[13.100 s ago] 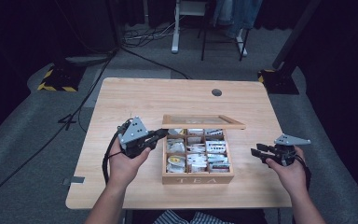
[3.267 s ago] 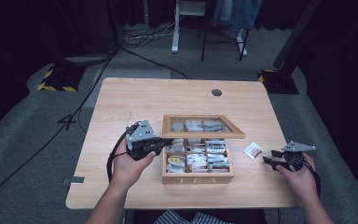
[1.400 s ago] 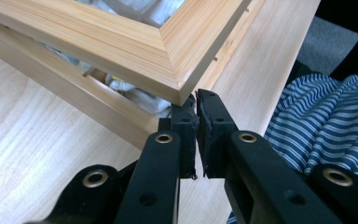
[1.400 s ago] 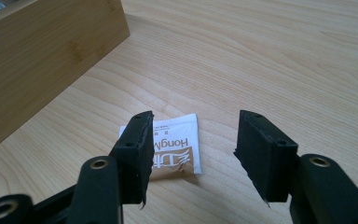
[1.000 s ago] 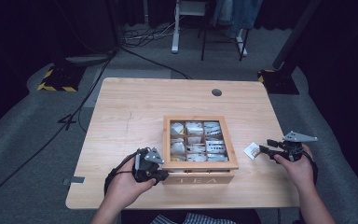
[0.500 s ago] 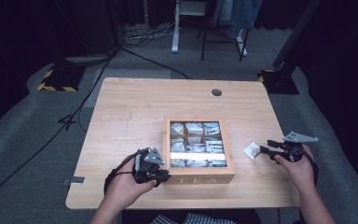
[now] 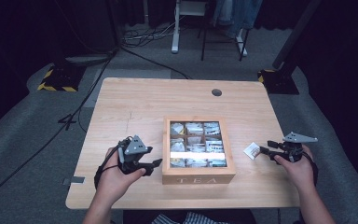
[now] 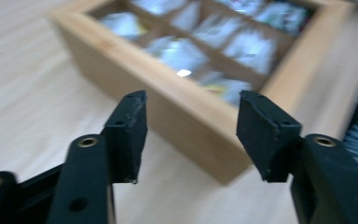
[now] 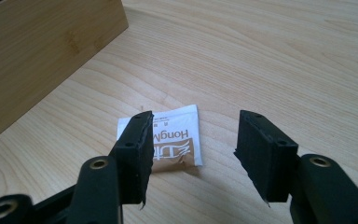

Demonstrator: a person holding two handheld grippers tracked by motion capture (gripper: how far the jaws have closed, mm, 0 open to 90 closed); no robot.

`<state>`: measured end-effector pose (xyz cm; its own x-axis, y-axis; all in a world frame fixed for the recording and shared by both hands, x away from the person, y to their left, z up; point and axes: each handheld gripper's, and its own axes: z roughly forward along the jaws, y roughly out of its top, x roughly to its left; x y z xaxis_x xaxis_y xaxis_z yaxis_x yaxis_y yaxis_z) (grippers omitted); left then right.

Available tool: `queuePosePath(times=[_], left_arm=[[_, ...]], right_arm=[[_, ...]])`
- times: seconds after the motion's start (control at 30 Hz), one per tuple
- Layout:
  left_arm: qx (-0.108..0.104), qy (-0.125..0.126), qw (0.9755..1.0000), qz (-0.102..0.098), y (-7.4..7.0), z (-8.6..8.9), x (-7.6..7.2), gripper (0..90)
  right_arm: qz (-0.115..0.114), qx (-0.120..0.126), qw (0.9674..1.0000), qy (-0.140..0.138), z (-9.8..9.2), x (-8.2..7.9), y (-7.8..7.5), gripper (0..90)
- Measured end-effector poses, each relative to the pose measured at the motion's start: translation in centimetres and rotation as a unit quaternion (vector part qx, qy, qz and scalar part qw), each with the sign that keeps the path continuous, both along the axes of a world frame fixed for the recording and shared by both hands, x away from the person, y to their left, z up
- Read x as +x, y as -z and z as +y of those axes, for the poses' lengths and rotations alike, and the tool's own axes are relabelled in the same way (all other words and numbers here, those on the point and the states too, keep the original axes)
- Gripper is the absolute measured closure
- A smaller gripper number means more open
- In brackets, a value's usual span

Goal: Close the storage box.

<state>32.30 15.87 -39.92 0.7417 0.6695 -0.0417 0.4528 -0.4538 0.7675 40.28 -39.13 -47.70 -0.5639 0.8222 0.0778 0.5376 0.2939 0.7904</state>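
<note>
We hold the left gripper (image 7: 154, 163) just beside the left wall of the wooden tea box (image 7: 198, 175), its jaws apart and gripping nothing; they have just been opening, and nothing lies between them. In the left gripper view, the box's (image 8: 186, 112) near corner stands beyond the gap between the pads, apart from both. The box sits closed near the front middle of the table (image 7: 135, 107), its glass lid showing compartments of tea bags. We hold the right gripper (image 7: 264, 147) to the right of the box, jaws released. A single tea sachet (image 9: 175, 137) lies flat on the table just ahead of the right gripper's jaws, partly hidden behind one jaw, untouched and ungripped.
</note>
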Motion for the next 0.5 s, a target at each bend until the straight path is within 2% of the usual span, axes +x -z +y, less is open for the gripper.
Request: queuePosePath(times=[0.13, 0.3, 0.5], left_arm=[[0.0, -0.042, 0.999, -0.017, 1.0, 2.0, 1.3, 36.1], [-0.008, -0.079, 0.9968, -0.006, 2.8, 4.0, 2.6, 33.0], [-0.003, -0.107, 0.9941, 0.016, 4.9, 5.6, 3.8, 31.7]], right_arm=[[0.001, -0.001, 1.0, 0.004, -0.2, 0.0, 0.2, 46.6], [0.003, -0.002, 0.9999, 0.01, -0.5, 0.0, 0.4, 44.2], [0.009, -0.009, 0.9998, 0.017, -0.9, 0.1, 0.7, 43.1]])
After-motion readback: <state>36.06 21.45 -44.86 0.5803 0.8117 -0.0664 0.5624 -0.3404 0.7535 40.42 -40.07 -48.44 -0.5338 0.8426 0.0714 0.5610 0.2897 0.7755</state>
